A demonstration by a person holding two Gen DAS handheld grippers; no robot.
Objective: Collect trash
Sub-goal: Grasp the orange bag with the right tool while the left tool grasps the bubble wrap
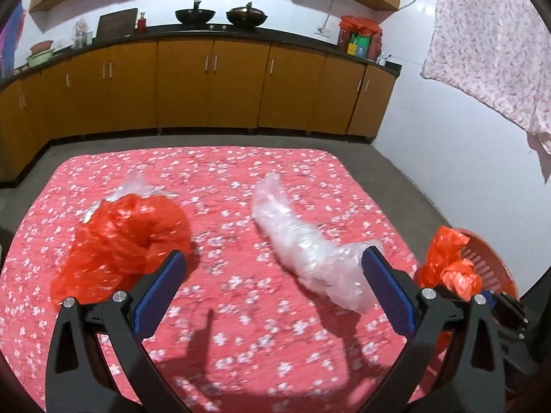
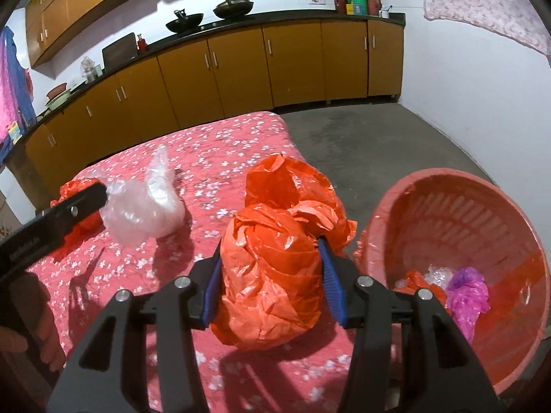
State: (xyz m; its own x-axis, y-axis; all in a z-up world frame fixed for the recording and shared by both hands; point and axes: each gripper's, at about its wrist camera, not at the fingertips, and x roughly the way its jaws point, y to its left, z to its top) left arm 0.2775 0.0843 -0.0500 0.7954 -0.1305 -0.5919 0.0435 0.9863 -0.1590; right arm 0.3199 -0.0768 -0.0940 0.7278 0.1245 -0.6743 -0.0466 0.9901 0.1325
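Observation:
My right gripper [image 2: 270, 251] is shut on a crumpled orange plastic bag [image 2: 275, 275], held above the table's right edge beside the red basket [image 2: 430, 186]. The same held bag [image 1: 447, 261] shows at the right of the left wrist view, with the basket [image 1: 496, 268] behind it. My left gripper [image 1: 273, 258] is open over the pink flowered tablecloth [image 1: 206, 179], nothing between its fingers. A clear plastic bag [image 1: 303, 241] lies by its right finger, a red plastic bag [image 1: 127, 237] by its left finger. The clear bag [image 2: 144, 206] and the left gripper's finger [image 2: 69, 206] appear at left in the right wrist view.
The basket holds a purple bag [image 2: 468, 292] and other plastic scraps. Grey floor [image 2: 361, 137] surrounds the table. Orange cabinets [image 1: 206, 86] with woks on the counter run along the far wall. A flowered cloth [image 1: 489, 41] hangs at upper right.

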